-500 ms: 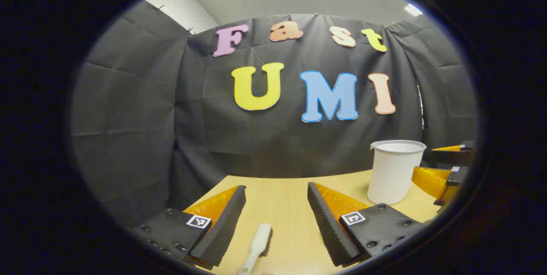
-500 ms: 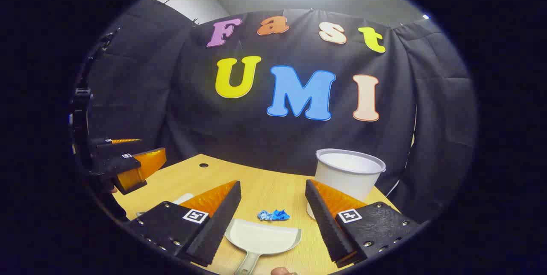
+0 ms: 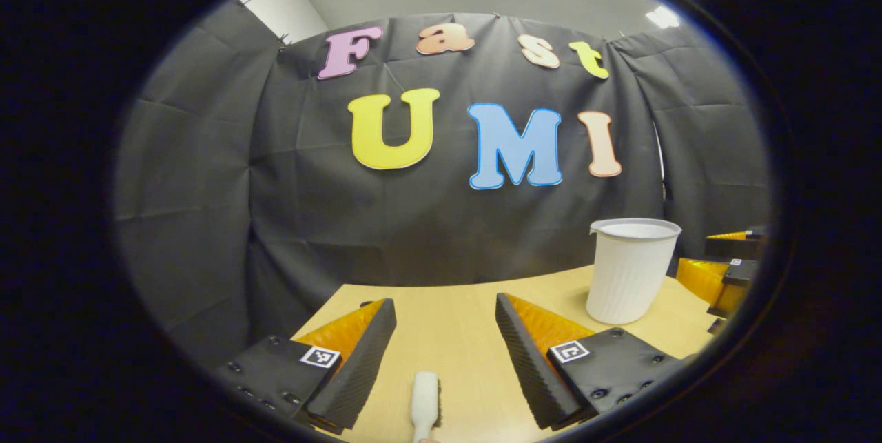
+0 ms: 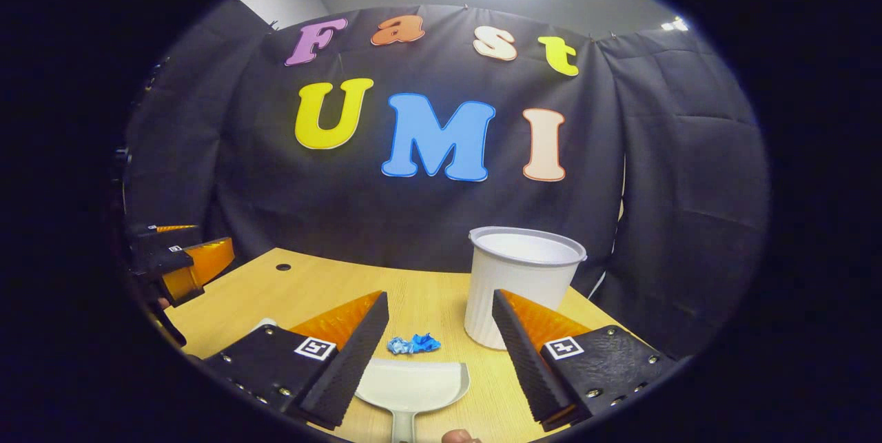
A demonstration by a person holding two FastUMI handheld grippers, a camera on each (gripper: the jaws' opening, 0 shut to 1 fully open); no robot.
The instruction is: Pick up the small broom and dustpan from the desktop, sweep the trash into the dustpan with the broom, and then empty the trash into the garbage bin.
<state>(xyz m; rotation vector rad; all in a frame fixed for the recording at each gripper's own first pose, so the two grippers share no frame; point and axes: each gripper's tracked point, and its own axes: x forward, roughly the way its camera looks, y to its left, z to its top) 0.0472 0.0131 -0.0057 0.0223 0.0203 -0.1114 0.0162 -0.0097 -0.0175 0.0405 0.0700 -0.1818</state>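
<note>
In the left gripper view a small white broom [image 3: 424,404] lies on the wooden desktop [image 3: 448,319], its head pointing away from me, right between and below the fingers of my open left gripper [image 3: 444,353]. In the right gripper view a white dustpan [image 4: 411,384] rests on the desk with its handle toward me, under my open right gripper [image 4: 437,353]. A crumpled blue scrap of trash [image 4: 413,344] sits just beyond the pan's lip. A white ribbed garbage bin [image 4: 522,282] stands upright behind the right finger; the same bin [image 3: 630,269] appears far right in the left gripper view.
The black cloth wall closes the desk at the back and sides. A small round hole [image 4: 283,267] marks the desk's far left. The other gripper [image 4: 182,260] hangs at the left edge of the right gripper view, and the other gripper [image 3: 720,271] at the right edge of the left gripper view.
Both grippers have turned slightly, so the broom now lines up straight between the left fingers and the dustpan's handle centres under the right gripper. Nothing has been grasped.
</note>
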